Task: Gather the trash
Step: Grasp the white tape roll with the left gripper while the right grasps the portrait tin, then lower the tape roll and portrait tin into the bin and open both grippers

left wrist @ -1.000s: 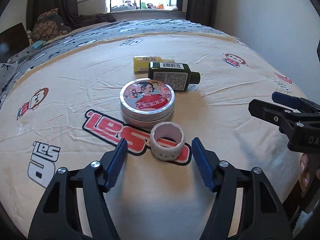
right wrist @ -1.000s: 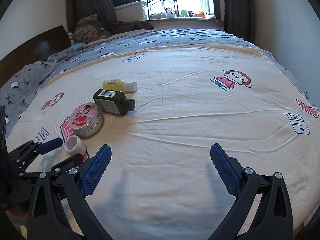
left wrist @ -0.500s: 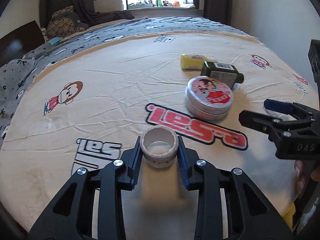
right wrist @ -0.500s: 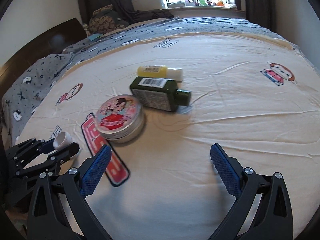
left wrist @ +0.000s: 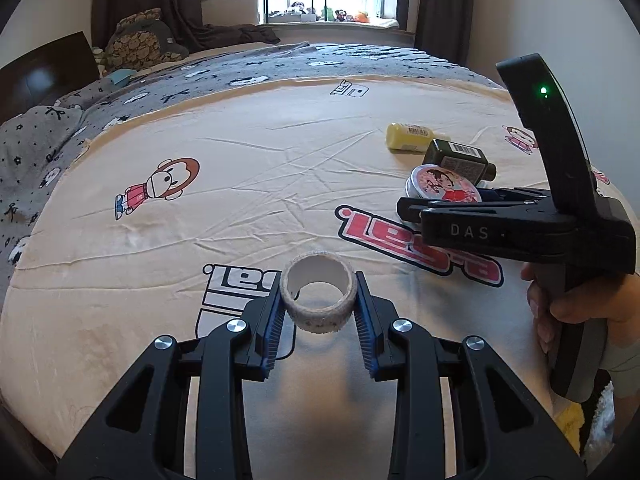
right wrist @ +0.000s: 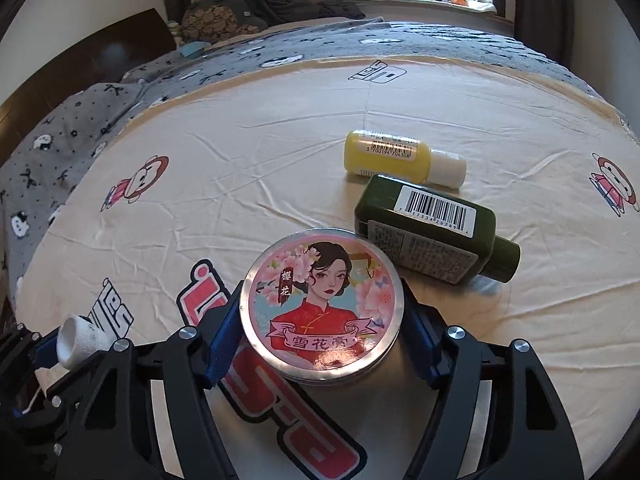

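Left gripper [left wrist: 319,312] clamps the tape roll [left wrist: 319,302] between its pads. Right gripper [right wrist: 320,344], jaws just closing, brackets the round tin [right wrist: 323,305]; contact unclear.

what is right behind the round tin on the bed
Behind the round tin lies a dark green bottle on its side, cap pointing right, and past it a yellow bottle, also lying down. The tin hides the green bottle's near corner, so whether they touch cannot be told.

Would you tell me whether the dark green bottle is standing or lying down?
Lying down: the dark green bottle rests on its side on the bedsheet, barcode up.
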{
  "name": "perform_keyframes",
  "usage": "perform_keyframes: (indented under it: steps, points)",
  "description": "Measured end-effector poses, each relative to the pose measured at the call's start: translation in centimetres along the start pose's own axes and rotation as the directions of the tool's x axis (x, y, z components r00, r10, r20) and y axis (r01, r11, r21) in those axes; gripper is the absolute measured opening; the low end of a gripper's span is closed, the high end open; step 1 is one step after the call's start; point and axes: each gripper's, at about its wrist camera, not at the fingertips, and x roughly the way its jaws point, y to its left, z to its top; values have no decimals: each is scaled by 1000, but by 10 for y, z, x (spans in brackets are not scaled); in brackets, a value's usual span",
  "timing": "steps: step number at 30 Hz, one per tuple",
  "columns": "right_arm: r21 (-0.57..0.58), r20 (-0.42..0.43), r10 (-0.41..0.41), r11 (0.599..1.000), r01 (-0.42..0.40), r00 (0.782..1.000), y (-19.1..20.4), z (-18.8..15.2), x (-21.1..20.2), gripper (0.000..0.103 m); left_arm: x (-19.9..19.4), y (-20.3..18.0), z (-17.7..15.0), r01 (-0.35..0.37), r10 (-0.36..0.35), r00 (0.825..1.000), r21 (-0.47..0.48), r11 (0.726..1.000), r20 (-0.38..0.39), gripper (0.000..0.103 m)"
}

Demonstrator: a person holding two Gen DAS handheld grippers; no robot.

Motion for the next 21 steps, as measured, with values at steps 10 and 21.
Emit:
perform_keyframes:
  steps: [10,21]
  points:
    - [-45,78,15,999,-11,997,-32,-57,-87,71,-34,-50,-16,64,-66,997,56,996,38,31]
    - [-76,148,-20,997,32,989,-80,-156,-185,71,-73,-119,-66,196,-201,979,92,976,43,31]
